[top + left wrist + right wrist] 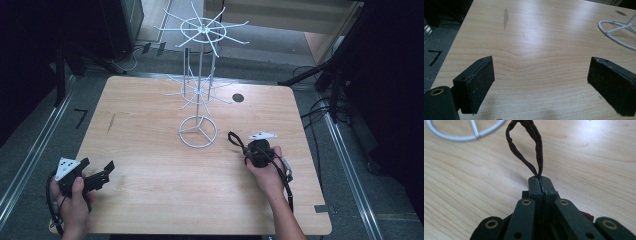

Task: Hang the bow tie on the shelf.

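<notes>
A white wire display stand [199, 80] with two tiers of radiating hooks rises from a ring base [198, 131] near the table's middle. My right gripper [243, 146] is to the right of that base, shut on a dark fabric loop [235, 139]. In the right gripper view the loop [529, 142] sticks out ahead of the closed jaws of my right gripper [540, 180], and the ring base [466, 130] shows at top left. My left gripper [99, 167] rests near the table's front left corner, open and holding nothing. My left gripper [540, 82] shows bare wood between its wide-apart pads.
The light wooden table [150, 150] has a round cable hole [238, 97] behind the stand and a dark streak [110, 123] at the left. Dark frames and cables stand on the floor around the table edges.
</notes>
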Demonstrator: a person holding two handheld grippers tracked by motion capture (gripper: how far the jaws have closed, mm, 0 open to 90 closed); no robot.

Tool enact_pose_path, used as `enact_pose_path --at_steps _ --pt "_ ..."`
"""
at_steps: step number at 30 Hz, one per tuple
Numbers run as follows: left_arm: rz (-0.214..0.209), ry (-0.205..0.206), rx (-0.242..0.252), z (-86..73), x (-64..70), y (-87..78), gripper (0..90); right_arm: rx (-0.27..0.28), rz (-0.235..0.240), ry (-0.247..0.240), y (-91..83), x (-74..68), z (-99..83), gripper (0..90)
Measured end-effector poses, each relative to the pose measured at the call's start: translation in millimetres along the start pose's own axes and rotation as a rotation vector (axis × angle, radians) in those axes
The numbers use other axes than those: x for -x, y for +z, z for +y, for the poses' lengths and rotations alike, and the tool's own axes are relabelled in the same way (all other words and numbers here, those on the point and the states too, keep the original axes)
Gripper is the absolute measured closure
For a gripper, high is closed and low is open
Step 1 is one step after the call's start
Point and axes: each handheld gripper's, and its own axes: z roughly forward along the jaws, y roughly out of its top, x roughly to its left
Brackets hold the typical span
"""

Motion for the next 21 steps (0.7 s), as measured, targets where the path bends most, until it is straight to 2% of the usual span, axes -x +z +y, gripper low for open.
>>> enact_pose_path --at_steps 1,2,4,5,9,10,13,21 --pt "0.0 0.0 0.0 0.0 0.0 0.0 8.0 0.0 0.0 0.0 0.0 0.0 0.0 90.0" --pt "0.0 0.0 0.0 0.0 0.0 0.0 8.0 0.045 0.004 0.019 -6.2 1.1 0.8 90.0" --pt "-0.001 -0.001 0.001 0.0 0.0 0.1 8.0 0.062 0.005 0.025 -8.6 1.2 1.3 90.0" --pt "0.0 0.0 0.0 0.0 0.0 0.0 8.0 0.107 0.01 0.04 -15.2 1.2 3.0 90.0" --pt "0.0 0.0 0.0 0.0 0.0 0.0 8.0 0.188 0.025 0.065 -27.8 0.0 6.3 90.0" --pt "0.0 0.0 0.0 0.0 0.1 0.0 8.0 0.188 0.025 0.065 -27.8 0.0 6.3 90.0" --pt "-0.001 0.001 0.001 0.0 0.1 0.0 8.0 0.248 0.038 0.081 -35.6 -1.3 8.0 90.0" --pt "-0.001 -0.002 0.001 0.0 0.0 0.0 8.0 0.333 0.025 0.107 -46.0 -4.1 10.4 90.0"
